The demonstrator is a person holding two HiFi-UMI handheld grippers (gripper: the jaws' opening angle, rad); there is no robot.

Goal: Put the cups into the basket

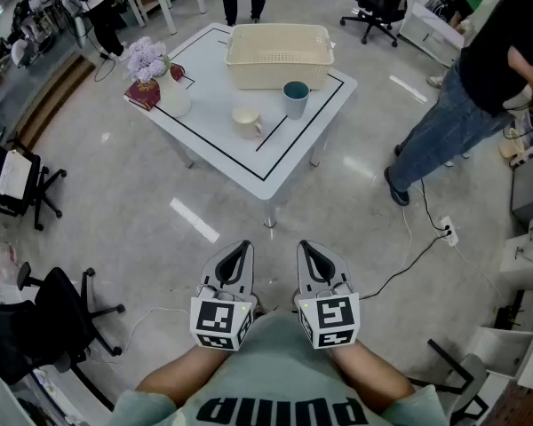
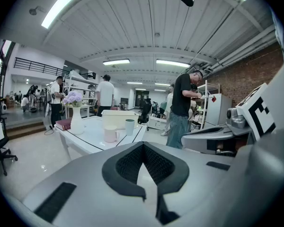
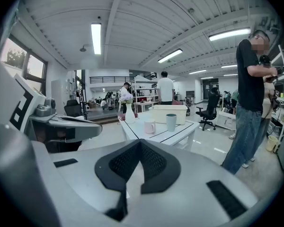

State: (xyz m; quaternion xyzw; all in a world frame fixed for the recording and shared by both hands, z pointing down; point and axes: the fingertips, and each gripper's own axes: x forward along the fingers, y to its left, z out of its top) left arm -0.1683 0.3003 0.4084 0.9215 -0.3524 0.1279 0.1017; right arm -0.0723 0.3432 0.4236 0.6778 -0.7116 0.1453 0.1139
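Cups are both out on the white desk [image 1: 209,87], well ahead of me: pinkish cup [image 1: 247,121] nearer, teal cup [image 1: 295,98] just past it on the right, close to the cream basket [image 1: 279,56] but not in it. Left hand-held gripper [image 1: 242,248] and right hand-held gripper [image 1: 307,248] sit side by side down by my lap, both with jaws closed on nothing

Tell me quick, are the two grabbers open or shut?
Left gripper: shut, holding nothing.
Right gripper: shut, holding nothing.
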